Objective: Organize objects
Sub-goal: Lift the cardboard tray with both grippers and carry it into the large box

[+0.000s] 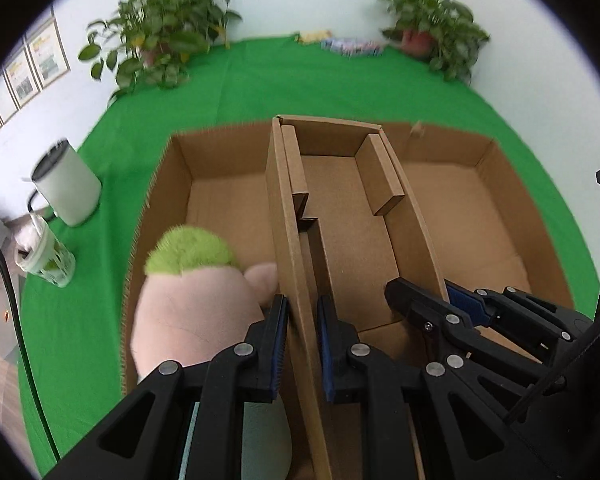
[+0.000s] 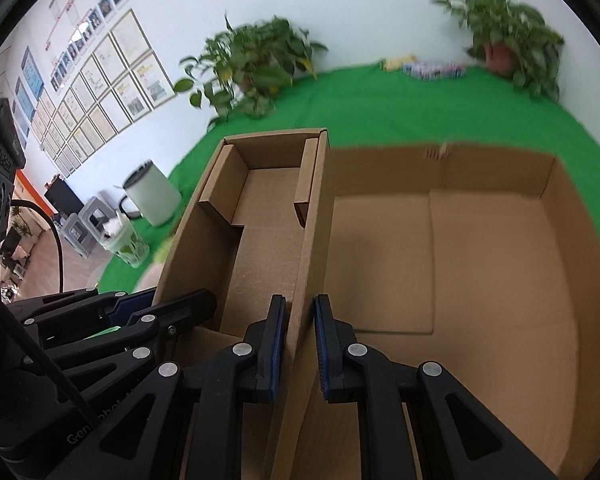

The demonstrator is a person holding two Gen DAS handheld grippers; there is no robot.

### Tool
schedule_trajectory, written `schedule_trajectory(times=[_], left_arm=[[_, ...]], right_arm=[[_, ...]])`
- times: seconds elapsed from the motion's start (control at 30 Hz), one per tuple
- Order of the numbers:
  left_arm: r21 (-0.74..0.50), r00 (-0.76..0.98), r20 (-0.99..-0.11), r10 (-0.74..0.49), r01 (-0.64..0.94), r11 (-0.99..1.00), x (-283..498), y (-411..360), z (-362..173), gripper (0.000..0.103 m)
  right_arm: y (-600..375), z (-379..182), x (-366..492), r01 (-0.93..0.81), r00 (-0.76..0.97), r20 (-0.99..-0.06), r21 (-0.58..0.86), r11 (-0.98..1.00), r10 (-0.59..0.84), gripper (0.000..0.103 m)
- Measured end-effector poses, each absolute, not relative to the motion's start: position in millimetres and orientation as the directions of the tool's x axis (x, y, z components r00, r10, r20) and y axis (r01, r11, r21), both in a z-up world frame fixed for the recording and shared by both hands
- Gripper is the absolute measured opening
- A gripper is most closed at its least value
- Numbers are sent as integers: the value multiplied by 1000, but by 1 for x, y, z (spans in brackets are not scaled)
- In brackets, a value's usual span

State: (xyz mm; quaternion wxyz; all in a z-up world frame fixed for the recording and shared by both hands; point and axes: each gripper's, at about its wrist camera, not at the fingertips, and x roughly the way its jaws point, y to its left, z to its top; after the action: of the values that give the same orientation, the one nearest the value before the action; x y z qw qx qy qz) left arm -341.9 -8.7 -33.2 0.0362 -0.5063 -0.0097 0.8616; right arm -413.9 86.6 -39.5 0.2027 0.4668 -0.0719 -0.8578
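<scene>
A narrow open cardboard tray [image 1: 340, 220] [image 2: 260, 232] hangs over the middle of a large shallow cardboard box [image 1: 460, 208] [image 2: 480, 260] on the green cloth. My left gripper [image 1: 302, 304] [image 2: 168, 298] is shut on the tray's left wall. The right gripper [image 2: 300, 304] [image 1: 440, 296] is shut on its right wall. A pink plush toy with a green tuft [image 1: 188, 304] lies in the big box's left part, just left of my left fingers. The tray holds nothing, and the big box's right part is bare.
A white cylindrical container [image 1: 68, 184] [image 2: 152, 196] and a lidded plastic cup [image 1: 46, 260] [image 2: 126, 246] stand on the cloth left of the box. Two potted plants [image 1: 164, 36] [image 1: 428, 24] and some packets [image 1: 348, 46] sit along the back wall.
</scene>
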Motion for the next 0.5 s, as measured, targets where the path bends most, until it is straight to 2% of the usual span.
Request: schedule_trajectory(times=[0.23,0.33,0.5], left_arm=[[-67,-437,-896,82,-48,-997,-345,-15,-52,16],[-92,-425,-900,98,-34,-995,-344,-18,-45,16],[-123,-510,-853,113,-14,-992,-316,-41,-13,17]], right_arm=[[74,-78,-425,254,-434,-810,311,-916,-395,11],[62,-80,-428,244,-436,-831,261,-934,-346,11],[52,-89,-423,245,-424,-855,209,-947,-299,10]])
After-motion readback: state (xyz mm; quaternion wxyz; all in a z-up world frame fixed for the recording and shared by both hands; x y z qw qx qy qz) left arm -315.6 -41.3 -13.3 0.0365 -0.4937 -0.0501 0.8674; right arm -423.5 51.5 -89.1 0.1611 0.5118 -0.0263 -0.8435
